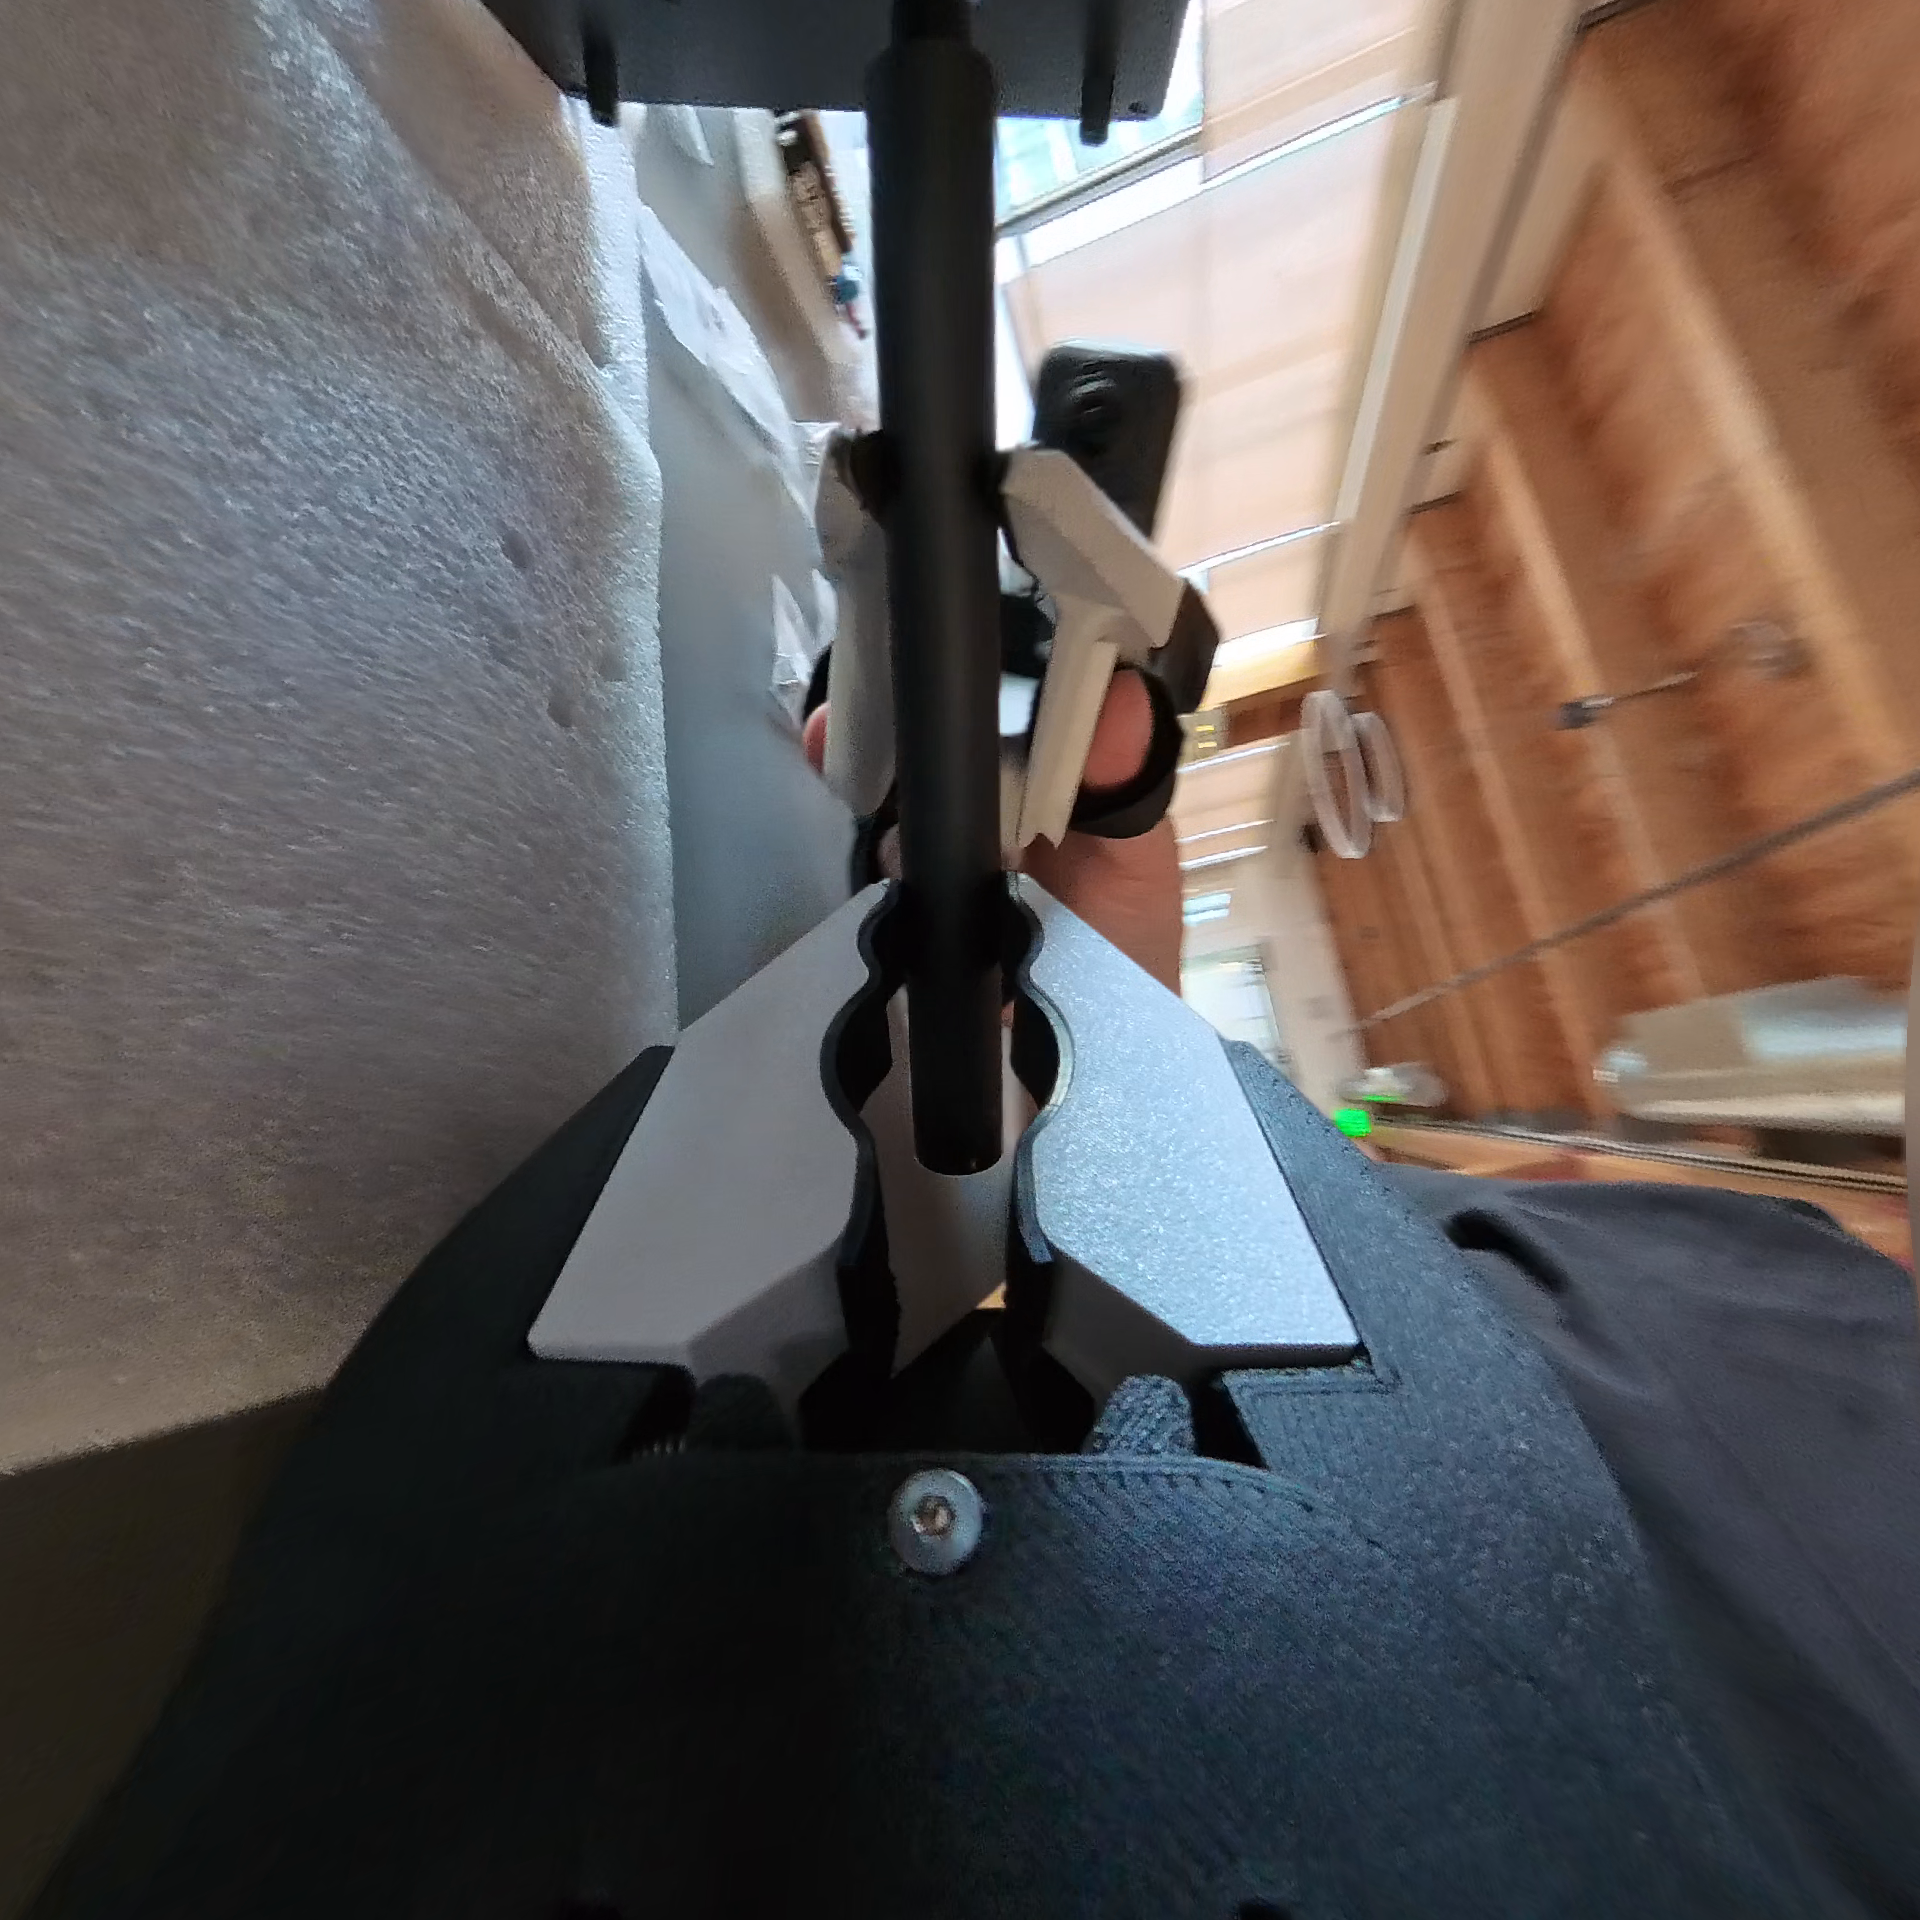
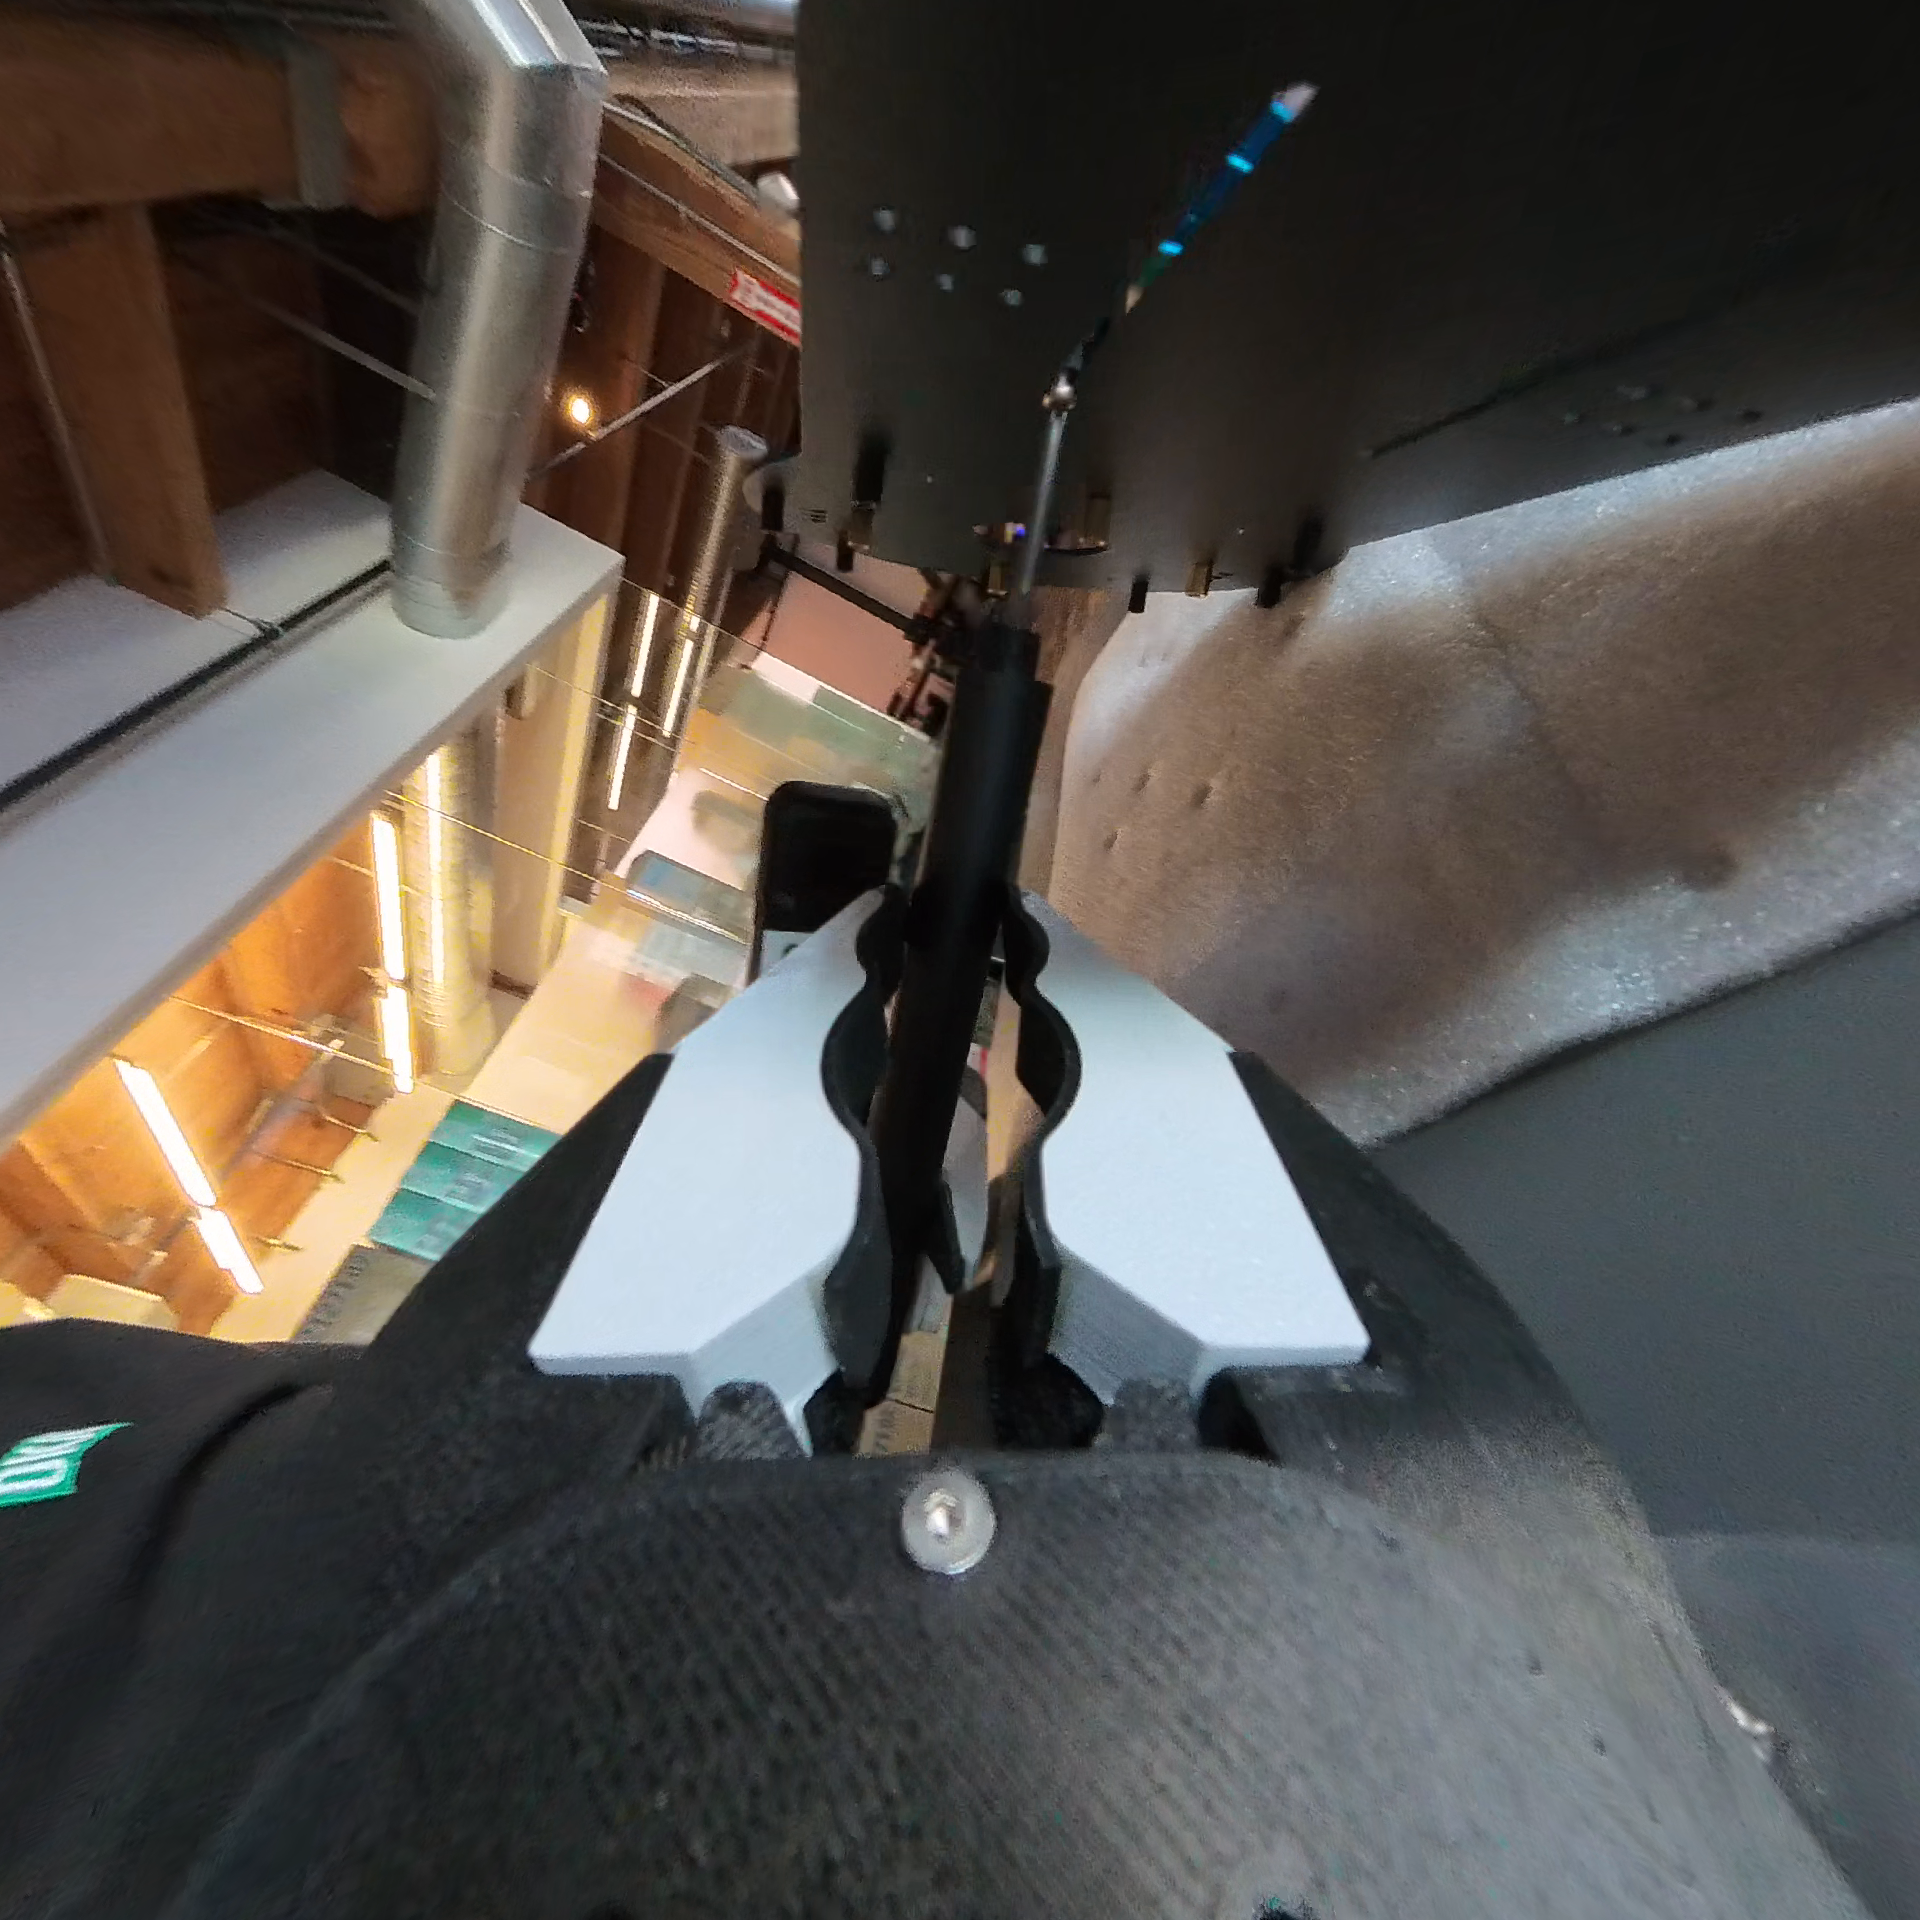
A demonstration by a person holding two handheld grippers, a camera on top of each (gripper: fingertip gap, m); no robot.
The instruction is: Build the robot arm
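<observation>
The left gripper (image 1: pixel 943 935) has its two white fingers (image 1: pixel 1164 1132) closed nearly together around a black rod (image 1: pixel 940 644), pinching it at the tips while the rod's blunt end sits in the gap between them. The rod runs up to a dark metal plate (image 1: pixel 883 52) at the top of the view. Farther along the same rod, the right gripper (image 1: pixel 940 468) clamps it too, with a black camera block (image 1: pixel 1107 436) and a person's gloved hand (image 1: pixel 1122 748) behind it. White foam sheeting (image 1: pixel 312 675) lies just beside the rod on the left. In the right wrist view, the right gripper (image 2: pixel 951 925) likewise has its white fingers (image 2: pixel 1153 1122) drawn in on the black rod (image 2: pixel 977 790), which leads to a dark perforated panel (image 2: pixel 935 364) with small standoffs; foam sheeting (image 2: pixel 1455 779) sits to the right, and a silver duct (image 2: pixel 478 312) crosses the wooden ceiling.
</observation>
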